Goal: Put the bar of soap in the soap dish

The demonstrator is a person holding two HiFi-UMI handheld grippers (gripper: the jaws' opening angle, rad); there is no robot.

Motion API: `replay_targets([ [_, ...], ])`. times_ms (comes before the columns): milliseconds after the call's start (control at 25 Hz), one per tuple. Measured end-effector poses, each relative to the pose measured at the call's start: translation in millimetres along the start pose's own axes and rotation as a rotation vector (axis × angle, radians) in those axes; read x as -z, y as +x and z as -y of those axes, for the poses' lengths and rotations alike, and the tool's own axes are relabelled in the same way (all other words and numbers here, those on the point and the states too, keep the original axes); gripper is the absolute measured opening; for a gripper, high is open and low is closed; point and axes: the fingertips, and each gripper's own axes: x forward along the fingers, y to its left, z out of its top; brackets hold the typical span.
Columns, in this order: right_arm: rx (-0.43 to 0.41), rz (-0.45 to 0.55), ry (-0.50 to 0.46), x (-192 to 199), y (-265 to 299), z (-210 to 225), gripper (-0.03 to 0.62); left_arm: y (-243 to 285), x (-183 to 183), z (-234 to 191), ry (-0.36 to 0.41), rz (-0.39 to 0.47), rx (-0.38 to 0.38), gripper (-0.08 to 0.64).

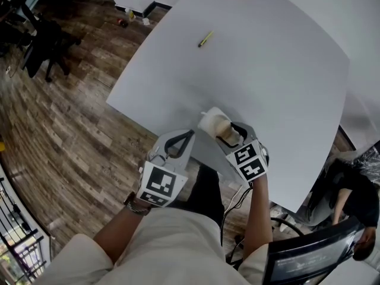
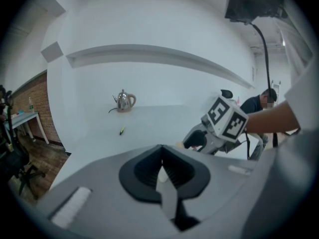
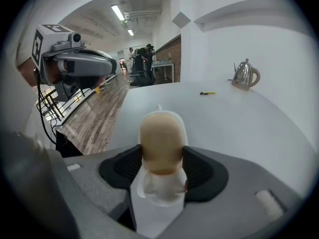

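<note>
My left gripper [image 2: 162,169]: fingers pressed together, nothing in them. At its 2 o'clock, my right gripper [image 3: 162,156]: fingers clamped on the tan bar of soap [image 3: 160,133], seemingly nested in the white soap dish [image 3: 158,195], over the tabletop [image 1: 267,58] at its 6 o'clock edge. Next, I'd say: lower level, release gently.

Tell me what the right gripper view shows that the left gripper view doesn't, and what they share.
Only the right gripper view looks into the right tool, its jaws clamped on the tan bar of soap, and catches ceiling lights. Only the left gripper view looks into the left tool, shut on nothing, and shows a dark device on a stand overhead. Both show the white table, metal kettle and yellow pen.
</note>
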Motion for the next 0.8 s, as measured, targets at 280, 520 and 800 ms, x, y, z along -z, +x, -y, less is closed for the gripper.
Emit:
replay_targets([
  [280, -0.009, -0.004, -0.003, -1.7, 4.0, 0.0, 0.258, 0.9, 1.2, -1.7, -0.006, -0.002, -0.001, 0.005],
  [520, -0.011, -0.004, 0.000, -0.5, 6.0, 0.8, 0.258, 1.3, 3.3, -1.3, -0.009, -0.005, -0.004, 0.005],
  [800, -0.016, -0.005, -0.002, -1.5, 5.8, 0.6, 0.258, 1.8, 3.2, 1.3, -0.013, -0.006, -0.004, 0.005],
])
